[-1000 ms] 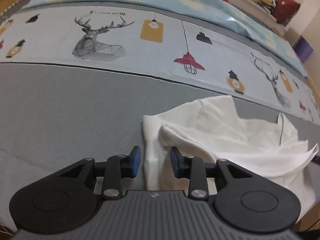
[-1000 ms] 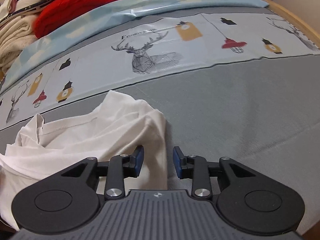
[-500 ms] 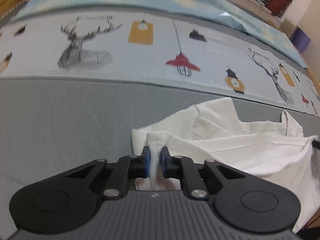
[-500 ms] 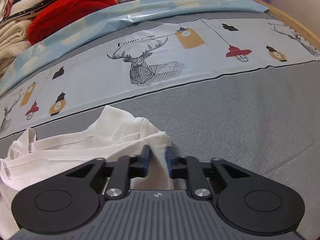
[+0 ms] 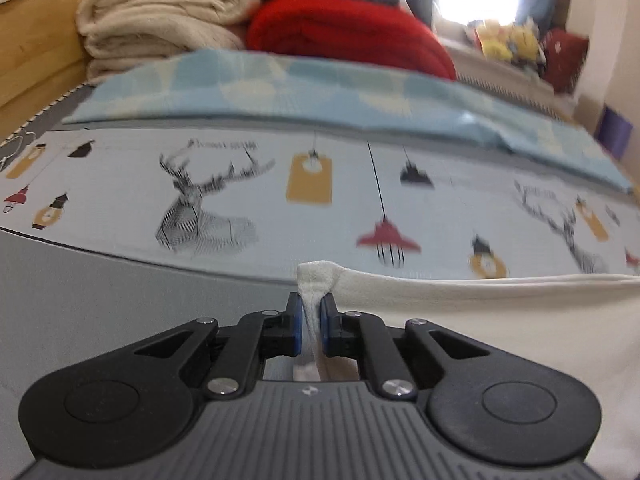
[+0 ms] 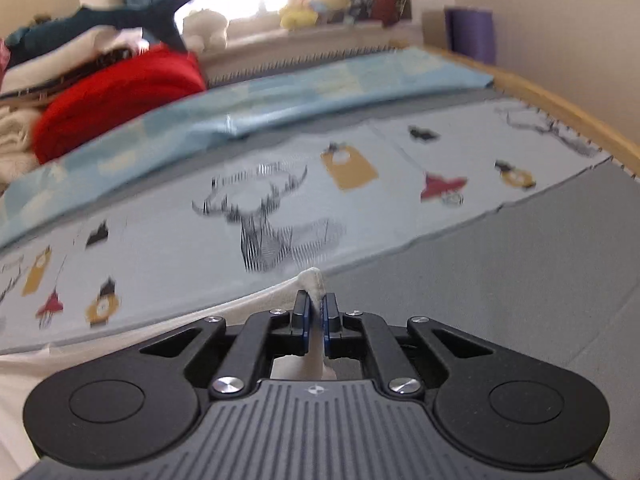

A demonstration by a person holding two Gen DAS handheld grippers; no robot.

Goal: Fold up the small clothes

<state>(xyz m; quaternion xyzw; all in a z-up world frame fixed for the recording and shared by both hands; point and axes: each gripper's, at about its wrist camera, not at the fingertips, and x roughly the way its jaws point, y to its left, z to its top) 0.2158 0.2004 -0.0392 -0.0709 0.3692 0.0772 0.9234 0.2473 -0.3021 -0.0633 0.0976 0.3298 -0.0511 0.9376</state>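
Observation:
A white garment (image 5: 480, 320) hangs stretched between my two grippers above the grey bed cover (image 5: 100, 300). My left gripper (image 5: 311, 308) is shut on one bunched corner of it, and the cloth runs off to the right in the left wrist view. My right gripper (image 6: 315, 308) pinches the other corner, its jaws still closing on the fabric between the pads. In the right wrist view the white garment (image 6: 24, 400) runs off to the lower left. The garment's lower part is hidden behind both gripper bodies.
A deer-and-lamp printed sheet (image 5: 280, 192) and a light blue cover (image 5: 320, 92) lie across the bed beyond. Folded cream blankets (image 5: 160, 20) and a red blanket (image 5: 348, 32) are stacked at the back. A wooden bed rail (image 6: 560, 104) runs along the right side.
Both grippers went from open beside the crumpled garment to shut on its corners. They then rose and tipped up, pulling the top edge taut off the bed.

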